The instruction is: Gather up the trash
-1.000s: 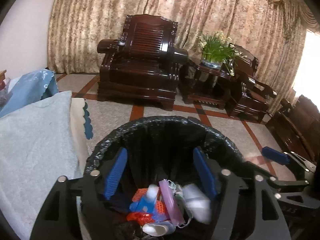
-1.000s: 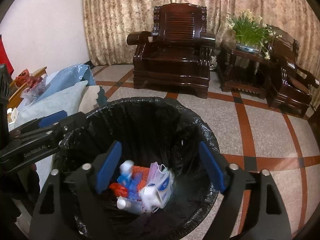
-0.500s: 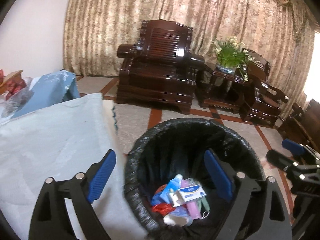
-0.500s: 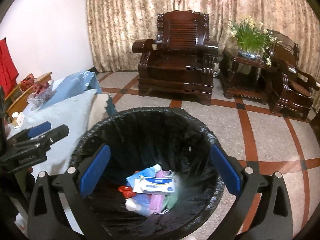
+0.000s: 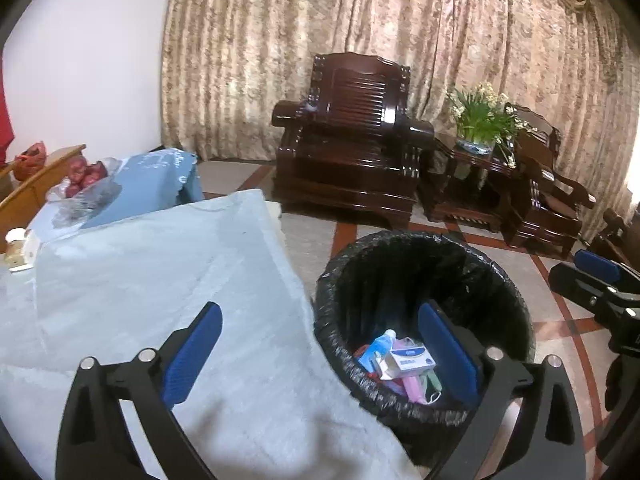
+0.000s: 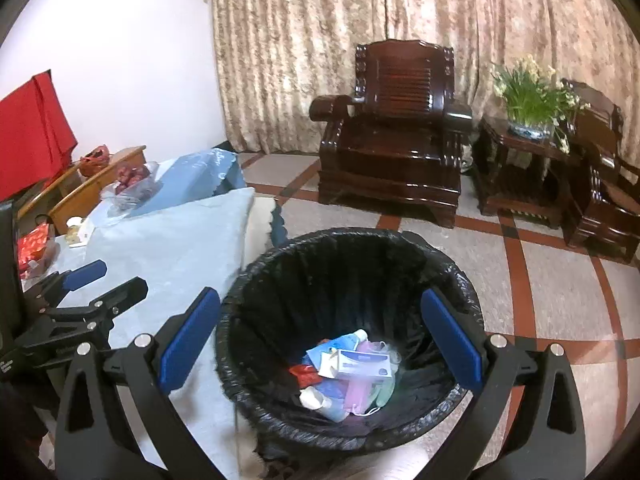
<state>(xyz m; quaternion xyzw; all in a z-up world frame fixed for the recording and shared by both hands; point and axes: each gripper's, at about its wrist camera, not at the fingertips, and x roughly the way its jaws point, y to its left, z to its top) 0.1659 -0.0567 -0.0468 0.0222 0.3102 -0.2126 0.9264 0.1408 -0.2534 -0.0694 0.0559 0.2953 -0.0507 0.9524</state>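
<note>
Both lifted back from the black-lined bin point(image 6: 352, 344): left gripper point(image 5: 320, 354) and right gripper point(image 6: 320, 346) just spreading wide, nothing between; trash point(image 6: 352, 372) (box uppermost) inside, drop apparently complete.

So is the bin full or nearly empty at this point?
Nearly empty. The bin holds only a small heap at the bottom: a white box, a pink mask and some wrappers; its black liner walls are bare above.

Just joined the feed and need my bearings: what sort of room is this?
Most likely a home living room: a carved dark wood armchair stands before full-length patterned curtains, with potted flowers on a side table. A lined trash bin sits on the tiled floor.
</note>
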